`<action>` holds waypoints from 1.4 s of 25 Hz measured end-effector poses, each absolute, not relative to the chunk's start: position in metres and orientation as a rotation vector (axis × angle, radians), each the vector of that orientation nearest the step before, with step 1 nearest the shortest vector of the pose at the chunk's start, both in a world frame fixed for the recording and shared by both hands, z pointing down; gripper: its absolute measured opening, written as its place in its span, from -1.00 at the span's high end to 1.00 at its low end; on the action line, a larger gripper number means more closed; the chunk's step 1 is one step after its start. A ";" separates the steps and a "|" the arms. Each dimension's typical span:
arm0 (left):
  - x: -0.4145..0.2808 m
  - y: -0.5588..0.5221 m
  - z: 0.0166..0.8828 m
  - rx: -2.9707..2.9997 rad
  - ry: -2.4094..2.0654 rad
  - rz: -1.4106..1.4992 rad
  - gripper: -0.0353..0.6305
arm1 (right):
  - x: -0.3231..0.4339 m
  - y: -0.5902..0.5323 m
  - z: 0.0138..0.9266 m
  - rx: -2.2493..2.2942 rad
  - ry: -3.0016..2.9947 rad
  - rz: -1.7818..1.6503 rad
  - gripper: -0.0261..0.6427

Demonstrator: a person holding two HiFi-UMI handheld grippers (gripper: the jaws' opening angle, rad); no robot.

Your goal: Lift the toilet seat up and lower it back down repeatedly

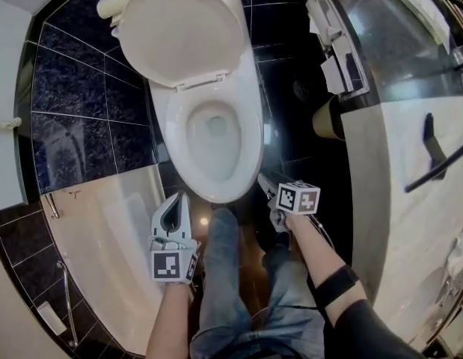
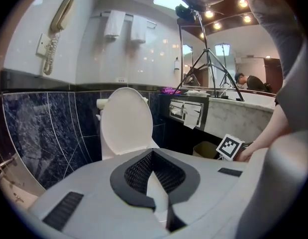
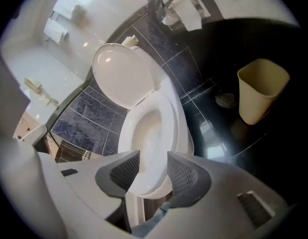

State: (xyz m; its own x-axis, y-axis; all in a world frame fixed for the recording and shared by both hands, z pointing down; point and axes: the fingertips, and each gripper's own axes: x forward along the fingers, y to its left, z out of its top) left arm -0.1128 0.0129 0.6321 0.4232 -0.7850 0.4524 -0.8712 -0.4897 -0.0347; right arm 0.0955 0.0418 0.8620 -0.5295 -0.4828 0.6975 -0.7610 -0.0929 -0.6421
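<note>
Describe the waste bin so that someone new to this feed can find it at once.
Start at the white toilet against the dark tiled wall. On the dark floor to its right, next to the pale counter, stands the bin. It is the only beige, open-topped, tapered tub on that floor.

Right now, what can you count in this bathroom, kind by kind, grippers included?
Toilet: 1
Waste bin: 1
Wall phone: 1
Hanging towels: 2
Grippers: 2, left gripper, right gripper
Total: 7
</note>
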 end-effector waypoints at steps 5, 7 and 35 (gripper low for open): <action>-0.118 0.004 0.652 2.452 -1.475 0.590 0.92 | 0.087 0.034 0.909 1.386 -1.898 1.890 0.35; -0.118 0.004 0.659 2.426 -1.474 0.583 0.92 | 0.082 0.034 0.926 1.385 -1.868 1.930 0.36; -0.142 0.024 0.704 2.345 -1.433 0.658 0.92 | 0.069 0.029 0.913 1.371 -1.795 2.127 0.59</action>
